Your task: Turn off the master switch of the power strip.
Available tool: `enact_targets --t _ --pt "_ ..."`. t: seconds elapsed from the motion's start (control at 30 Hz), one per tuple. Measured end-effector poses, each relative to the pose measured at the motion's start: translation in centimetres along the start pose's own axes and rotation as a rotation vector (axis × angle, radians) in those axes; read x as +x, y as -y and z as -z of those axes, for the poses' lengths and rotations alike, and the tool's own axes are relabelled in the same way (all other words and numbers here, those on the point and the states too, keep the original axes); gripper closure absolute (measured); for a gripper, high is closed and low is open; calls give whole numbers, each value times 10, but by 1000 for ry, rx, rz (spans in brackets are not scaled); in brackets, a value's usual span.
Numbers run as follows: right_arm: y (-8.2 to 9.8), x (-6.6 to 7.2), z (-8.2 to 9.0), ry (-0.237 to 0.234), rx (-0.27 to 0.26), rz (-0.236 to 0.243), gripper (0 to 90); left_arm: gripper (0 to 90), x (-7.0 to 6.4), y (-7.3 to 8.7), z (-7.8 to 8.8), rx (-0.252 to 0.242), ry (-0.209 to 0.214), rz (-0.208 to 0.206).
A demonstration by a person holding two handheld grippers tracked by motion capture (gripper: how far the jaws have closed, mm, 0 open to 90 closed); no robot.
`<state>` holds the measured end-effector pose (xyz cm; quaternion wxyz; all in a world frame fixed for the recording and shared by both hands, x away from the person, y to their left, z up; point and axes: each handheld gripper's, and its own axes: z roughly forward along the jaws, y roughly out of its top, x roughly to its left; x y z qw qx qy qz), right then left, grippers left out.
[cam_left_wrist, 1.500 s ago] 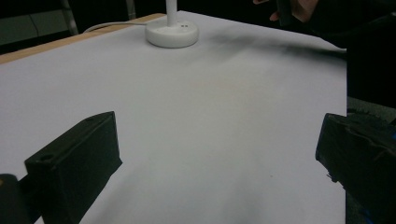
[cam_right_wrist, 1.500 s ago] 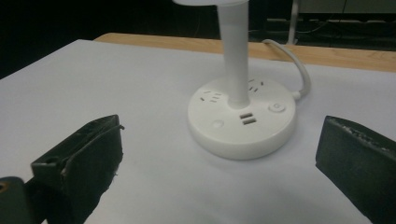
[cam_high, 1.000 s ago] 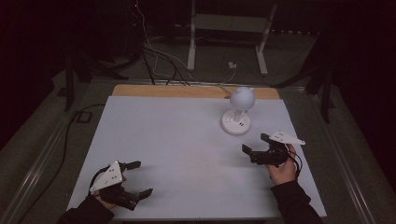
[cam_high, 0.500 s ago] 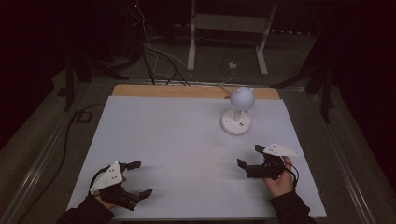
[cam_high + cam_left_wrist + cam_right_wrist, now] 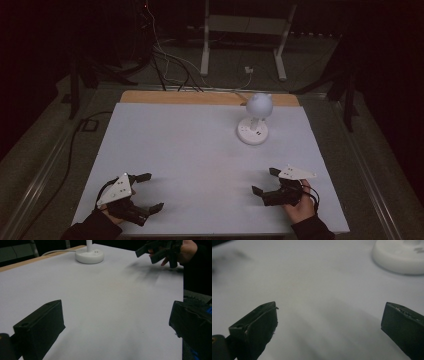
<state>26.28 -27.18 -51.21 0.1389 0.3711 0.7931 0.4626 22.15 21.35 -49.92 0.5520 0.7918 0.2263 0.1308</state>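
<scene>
A small white lamp point(image 5: 256, 116) with a round head and a round base stands at the far right of the white table point(image 5: 190, 150). Its base point(image 5: 89, 256) shows far ahead in the left gripper view and at the top right point(image 5: 399, 258) of the right gripper view. My left gripper point(image 5: 147, 191) rests at the near left corner, open and holding nothing; its jaws stand wide apart around point(image 5: 116, 325). My right gripper point(image 5: 266, 181) is at the near right, open and holding nothing, low over the table around point(image 5: 329, 322). It also shows in the left gripper view point(image 5: 160, 250).
A wooden strip point(image 5: 200, 97) runs along the table's far edge. Beyond it the dark floor holds cables point(image 5: 165, 55) and a white stand's legs point(image 5: 245, 45). Bare white surface lies between the two grippers and the lamp.
My right gripper has drawn back toward the near edge and down to the table, away from the lamp. The left gripper has stayed put.
</scene>
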Motion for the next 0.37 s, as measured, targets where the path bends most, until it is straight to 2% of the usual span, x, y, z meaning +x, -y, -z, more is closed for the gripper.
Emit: enact_targets --t 0.1,0.17,0.37 --pt "5 2 2 -4 31 34 6 4 0 0 0 2 0 -1" --pt "7 2 1 -16 58 29 6 4 0 0 0 4 1 -1" --pt "8 -2 -1 -17 69 34 6 4 0 0 -1 2 2 2"
